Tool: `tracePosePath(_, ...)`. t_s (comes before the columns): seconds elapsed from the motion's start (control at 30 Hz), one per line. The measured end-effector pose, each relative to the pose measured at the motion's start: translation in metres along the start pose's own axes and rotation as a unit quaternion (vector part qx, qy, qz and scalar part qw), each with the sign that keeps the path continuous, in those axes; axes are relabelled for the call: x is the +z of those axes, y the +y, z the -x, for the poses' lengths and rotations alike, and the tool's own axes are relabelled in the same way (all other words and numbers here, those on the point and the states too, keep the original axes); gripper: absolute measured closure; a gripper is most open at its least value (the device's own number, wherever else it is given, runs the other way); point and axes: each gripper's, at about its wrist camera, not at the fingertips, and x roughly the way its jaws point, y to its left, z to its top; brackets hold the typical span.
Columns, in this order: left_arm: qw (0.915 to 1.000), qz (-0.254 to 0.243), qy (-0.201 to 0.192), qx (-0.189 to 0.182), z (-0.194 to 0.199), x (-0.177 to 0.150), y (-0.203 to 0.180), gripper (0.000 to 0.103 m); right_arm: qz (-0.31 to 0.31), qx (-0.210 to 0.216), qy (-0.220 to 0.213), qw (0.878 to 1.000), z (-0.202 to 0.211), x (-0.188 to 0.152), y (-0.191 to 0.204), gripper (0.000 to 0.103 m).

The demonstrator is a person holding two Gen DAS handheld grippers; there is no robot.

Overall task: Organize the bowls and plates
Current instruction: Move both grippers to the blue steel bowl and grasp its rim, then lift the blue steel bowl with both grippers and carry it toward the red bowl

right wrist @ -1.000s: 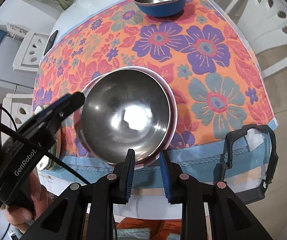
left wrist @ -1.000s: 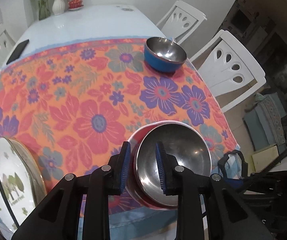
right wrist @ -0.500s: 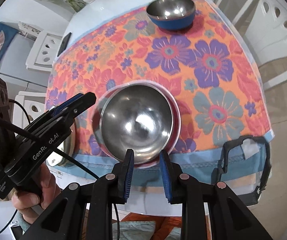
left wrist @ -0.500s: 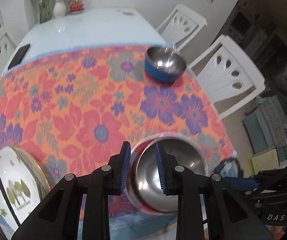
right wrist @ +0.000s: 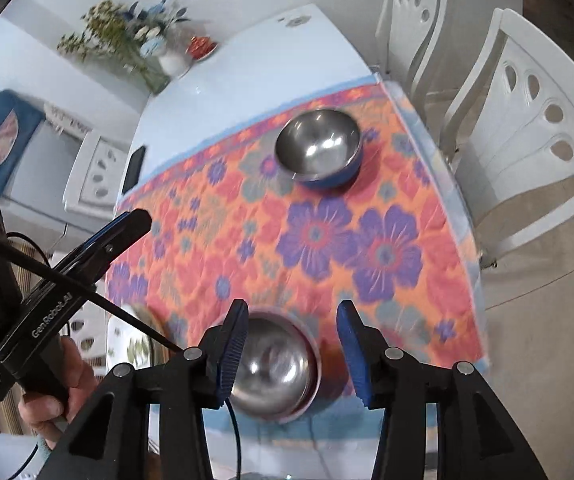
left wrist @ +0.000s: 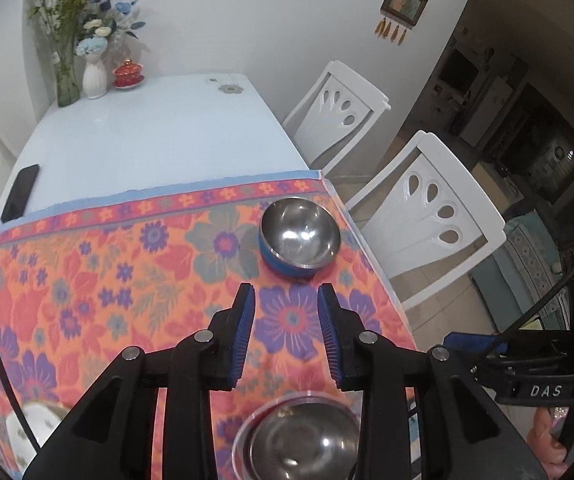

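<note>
both tongs, left (left wrist: 285, 306) and right (right wrist: 291, 326), just opened, nothing between them. blue bowl (left wrist: 299, 237) sits far right on the desk (left wrist: 159, 132), steel bowl (right wrist: 275, 368) near edge. likely light, rigid, slick steel; pinch the rim.

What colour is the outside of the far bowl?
Blue outside, bare shiny metal inside; the far bowl shows this best in the left wrist view.

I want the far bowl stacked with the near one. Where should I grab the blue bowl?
Grip the blue bowl by its thin rim, jaws coming from above, one inside and one outside. It sits upright and open; the rounded wall is probably too wide to span.
</note>
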Motion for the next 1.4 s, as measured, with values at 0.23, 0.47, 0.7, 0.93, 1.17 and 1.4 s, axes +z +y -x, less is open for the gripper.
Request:
tracePosePath(0.23,0.9977,0.053,0.039,-0.018,-0.059,0.036,0.024,0.049,-0.039,-0.020,-0.002,0.999,-0.041,0.060,-0.032,0.058)
tracePosePath(0.47,0.9944,0.052,0.086,-0.032,-0.131,0.059,0.029,0.049,-0.077,-0.032,0.006,0.997,-0.096,0.108,-0.059,0.052)
tracePosePath(0.7,0.9884,0.057,0.130,-0.053,-0.193,0.062,0.040,0.060,-0.074,-0.044,0.013,0.996,-0.139,0.130,-0.064,0.052)
tracePosePath(0.93,0.9834,0.063,0.154,-0.071,-0.227,0.058,0.048,0.075,-0.069,-0.052,0.023,0.996,-0.169,0.139,-0.066,0.056)
tracePosePath(1.17,0.9803,0.064,0.163,-0.092,-0.239,0.054,0.050,0.085,-0.063,-0.056,0.036,0.996,-0.188,0.139,-0.066,0.076)
tracePosePath(1.4,0.9841,0.044,0.145,-0.093,-0.223,0.055,0.047,0.086,-0.046,-0.065,0.026,0.996,-0.178,0.134,-0.055,0.080)
